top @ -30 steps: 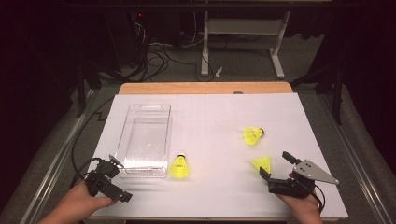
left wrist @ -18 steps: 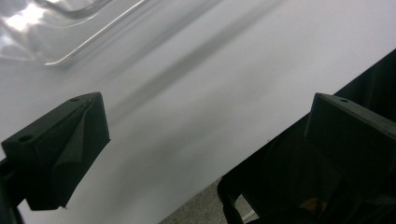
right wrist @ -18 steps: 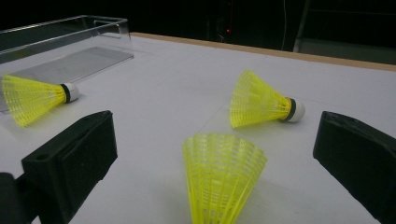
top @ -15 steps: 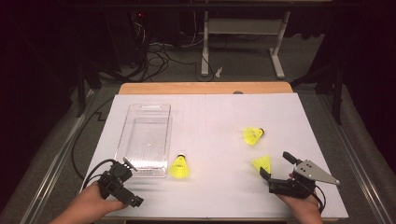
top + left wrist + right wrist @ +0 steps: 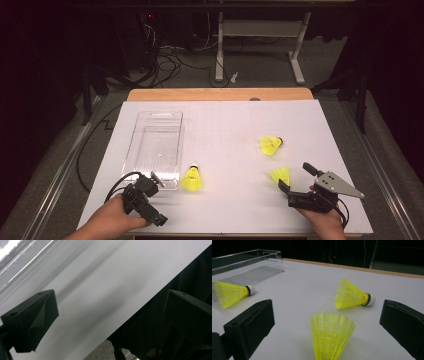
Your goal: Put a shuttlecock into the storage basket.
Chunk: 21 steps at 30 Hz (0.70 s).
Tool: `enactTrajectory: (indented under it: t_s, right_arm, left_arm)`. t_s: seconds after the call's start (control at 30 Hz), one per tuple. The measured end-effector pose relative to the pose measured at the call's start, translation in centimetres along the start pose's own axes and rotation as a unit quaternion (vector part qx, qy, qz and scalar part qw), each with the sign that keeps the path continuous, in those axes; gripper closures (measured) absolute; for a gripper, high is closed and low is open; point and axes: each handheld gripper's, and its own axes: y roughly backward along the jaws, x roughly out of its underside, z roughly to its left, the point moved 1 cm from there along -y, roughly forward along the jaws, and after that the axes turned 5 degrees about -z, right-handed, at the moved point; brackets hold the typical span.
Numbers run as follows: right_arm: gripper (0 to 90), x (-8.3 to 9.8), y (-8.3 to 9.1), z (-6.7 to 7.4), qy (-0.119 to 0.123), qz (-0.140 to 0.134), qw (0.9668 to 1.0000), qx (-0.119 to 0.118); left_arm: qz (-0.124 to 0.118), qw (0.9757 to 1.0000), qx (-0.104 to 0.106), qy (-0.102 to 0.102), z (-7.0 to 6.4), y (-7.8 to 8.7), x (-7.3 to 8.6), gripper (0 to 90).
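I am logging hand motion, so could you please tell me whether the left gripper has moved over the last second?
Yes. The left gripper has shifted rightward, closer to the clear tray's near corner.

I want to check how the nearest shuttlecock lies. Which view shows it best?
The right gripper view: the nearest shuttlecock sits close, skirt forward, between open jaws. The high view shows it small.

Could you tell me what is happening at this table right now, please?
A person holds a gripper in each hand at a white table. The right gripper, open, points at the nearest yellow plastic shuttlecock, which lies between its jaws but is not yet gripped. The left gripper, also open, holds nothing. Two more yellow shuttlecocks lie loose, and the clear plastic tray holds none.
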Motion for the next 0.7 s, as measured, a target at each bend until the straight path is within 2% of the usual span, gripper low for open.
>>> enactTrajectory:
  t_s: [0.1, 0.23, 0.37, 0.7]
  right_arm:
    - [0.4, 0.0, 0.0, 0.0, 0.000, 0.000, 1.0000, -0.001]
    - [0.4, 0.0, 0.0, 0.0, 0.000, 0.000, 1.0000, -0.001]
    - [0.4, 0.0, 0.0, 0.0, 0.000, 0.000, 1.0000, -0.001]
    - [0.5, 0.0, 0.0, 0.1, -0.001, 0.002, 1.0000, -0.003]
  left_arm:
    - [0.000, 1.0000, -0.002, -0.006, -0.4, -0.3, -0.4, 0.7]
    - [0.003, 0.9999, 0.012, -0.010, -1.0, -0.6, -0.9, 0.6]
    - [0.004, 0.9997, 0.016, -0.020, -1.6, -0.7, -1.4, 0.7]
    - [0.005, 0.9986, 0.025, -0.047, -3.3, 0.4, -3.2, 0.6]
